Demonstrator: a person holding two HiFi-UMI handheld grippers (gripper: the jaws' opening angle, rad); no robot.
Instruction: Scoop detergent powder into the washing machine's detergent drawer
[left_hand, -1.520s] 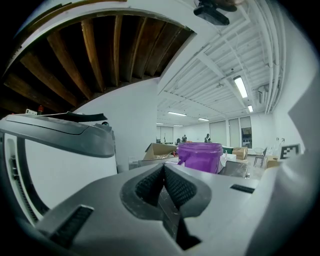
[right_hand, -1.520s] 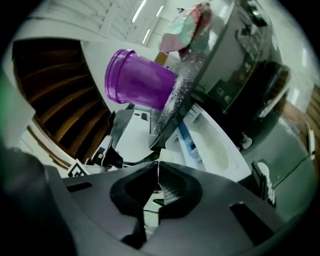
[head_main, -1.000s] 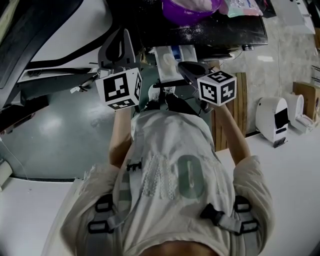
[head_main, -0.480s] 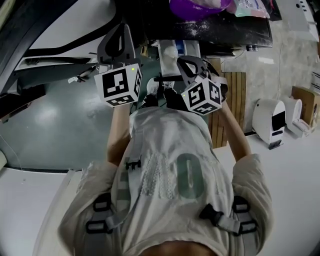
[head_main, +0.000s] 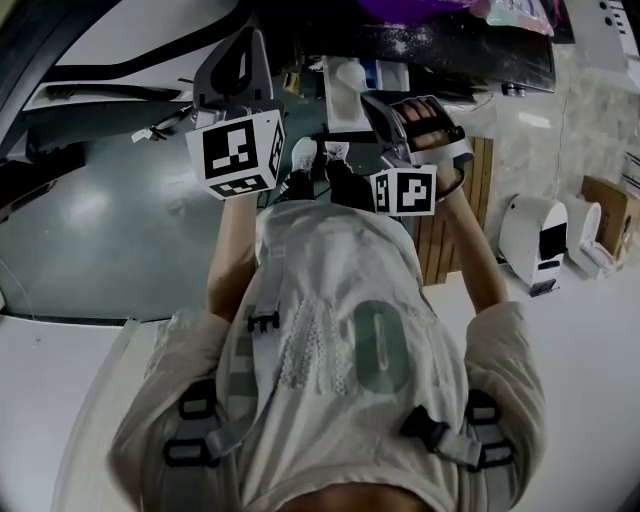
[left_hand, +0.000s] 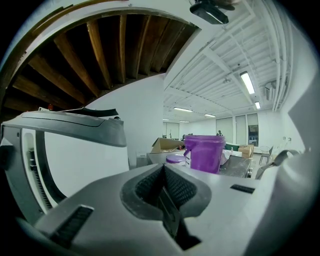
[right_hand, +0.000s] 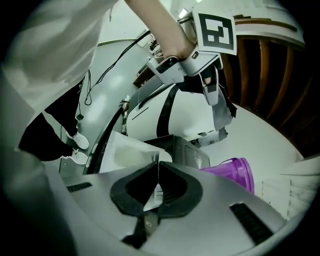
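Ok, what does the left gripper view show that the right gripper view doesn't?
Only the left gripper view: ceiling lights, a cardboard box, and the jaws of the left gripper, shut on nothing. Only the right gripper view: the person's shoes, and the right gripper shut on a thin white scoop. Both: the purple bucket and dark wooden slats.

A white boxy device (head_main: 530, 238) is standing at the right, with a wooden slatted panel (head_main: 482, 175) lying just to its left. A brown cardboard box (head_main: 612, 205) is sitting at the far right edge. Farther off, strip lights (left_hand: 247, 82) are glowing along the white ceiling (left_hand: 220, 65).
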